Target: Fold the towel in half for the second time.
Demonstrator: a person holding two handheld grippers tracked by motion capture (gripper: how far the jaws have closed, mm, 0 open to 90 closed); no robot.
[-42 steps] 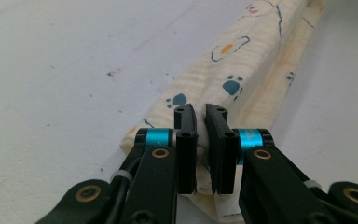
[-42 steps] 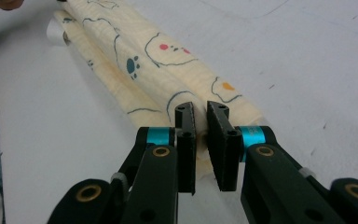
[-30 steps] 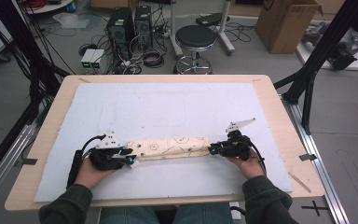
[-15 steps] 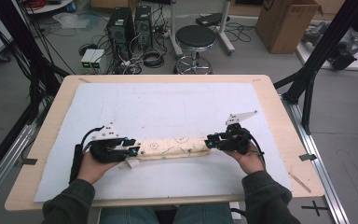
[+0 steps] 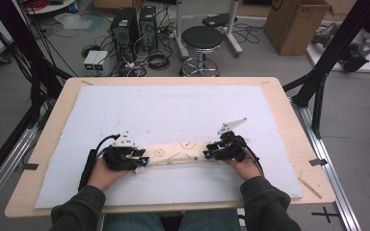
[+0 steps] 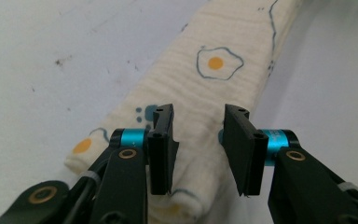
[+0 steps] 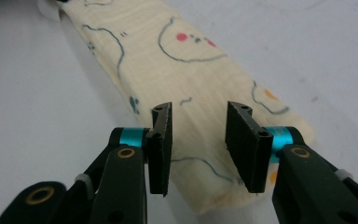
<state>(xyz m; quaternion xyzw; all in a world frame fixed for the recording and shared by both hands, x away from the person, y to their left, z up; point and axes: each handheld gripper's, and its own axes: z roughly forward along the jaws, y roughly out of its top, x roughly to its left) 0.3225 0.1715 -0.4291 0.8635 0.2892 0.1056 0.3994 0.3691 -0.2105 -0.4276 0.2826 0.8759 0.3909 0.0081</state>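
- Two tongs sit at opposite ends of one long folded cloth (image 5: 180, 153), which lies across the near part of the white mat (image 5: 173, 110) on the desk (image 5: 289, 125).
- The left tongs (image 5: 142, 160) hang over the cloth's left end; in the left gripper view the left tongs (image 6: 198, 149) stand spread, the cream fabric (image 6: 200, 93) with its fried-egg print passing under the gap, pads not pressing it.
- The right tongs (image 5: 208, 154) meet the right end; in the right gripper view the right tongs (image 7: 198, 149) have just been opening and now stand apart above the cloth (image 7: 186, 70), with nothing pinched.
- One hand at each end makes sense for a strip this long: both ends can be lifted or folded together without the middle sagging or twisting.
- The cloth lies flat and straight, so I judge a fold is finished or the next one is being lined up.
- Each pair of tongs points inward along the strip, which keeps the fold edges in line.
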